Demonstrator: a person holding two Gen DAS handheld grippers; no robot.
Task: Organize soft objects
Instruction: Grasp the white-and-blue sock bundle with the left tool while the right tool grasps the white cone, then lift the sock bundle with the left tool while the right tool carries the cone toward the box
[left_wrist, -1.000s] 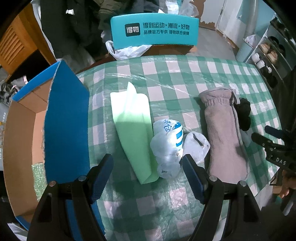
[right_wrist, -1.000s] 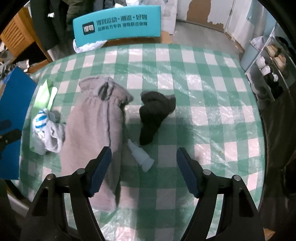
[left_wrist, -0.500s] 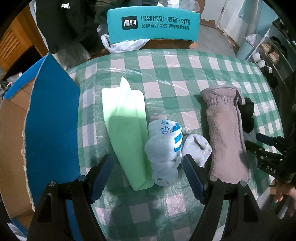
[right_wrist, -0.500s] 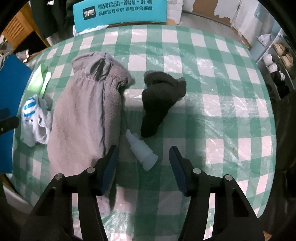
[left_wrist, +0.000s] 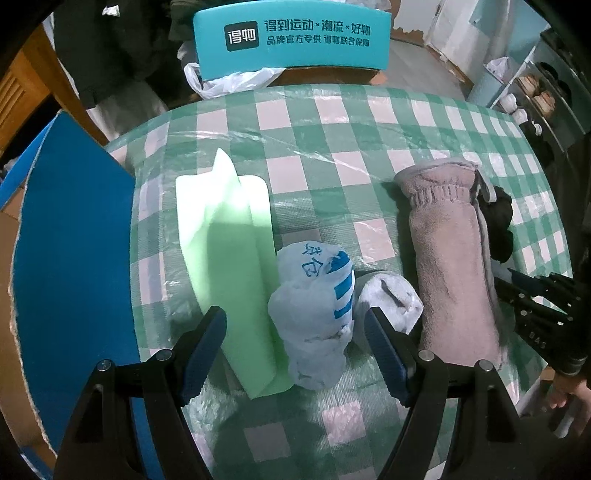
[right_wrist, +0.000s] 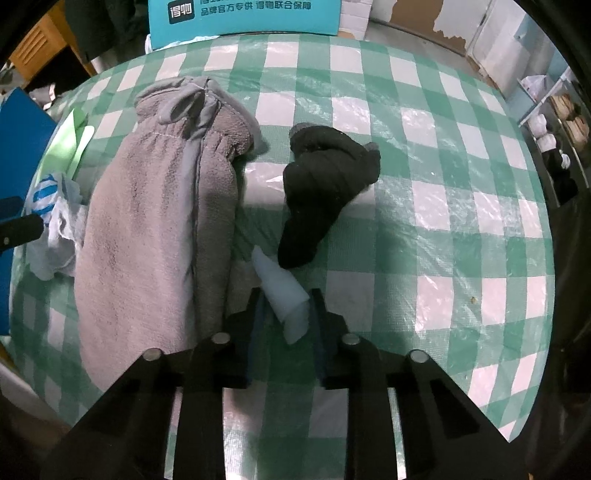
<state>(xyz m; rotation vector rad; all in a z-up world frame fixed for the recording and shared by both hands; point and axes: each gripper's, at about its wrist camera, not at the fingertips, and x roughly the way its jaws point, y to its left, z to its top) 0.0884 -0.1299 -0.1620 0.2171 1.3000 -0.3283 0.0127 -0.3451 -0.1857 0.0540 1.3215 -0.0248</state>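
- Our right gripper (right_wrist: 286, 314) has just been closing, and its jaws now pinch the wide end of a small white cone-shaped piece (right_wrist: 282, 291) lying on the checked tablecloth (right_wrist: 443, 184)
- That piece sits between the grey fleece roll (right_wrist: 155, 221) and the black sock (right_wrist: 325, 184), its tip nearly touching the sock
- Our left gripper (left_wrist: 295, 343) hangs wide open and holds nothing; its jaws straddle the white and blue plastic bag (left_wrist: 314, 310), with the pale green folded sheet (left_wrist: 229, 266) just beside it, but the pads do not press on either
- We judge the step in hand to be the pick-up of the white piece, early in the sorting, since the other soft things lie loose on the table
- Next we'd lift it straight up, clear of the sock and the roll, and carry it, probably toward the blue cardboard box (left_wrist: 74, 258) at the left edge
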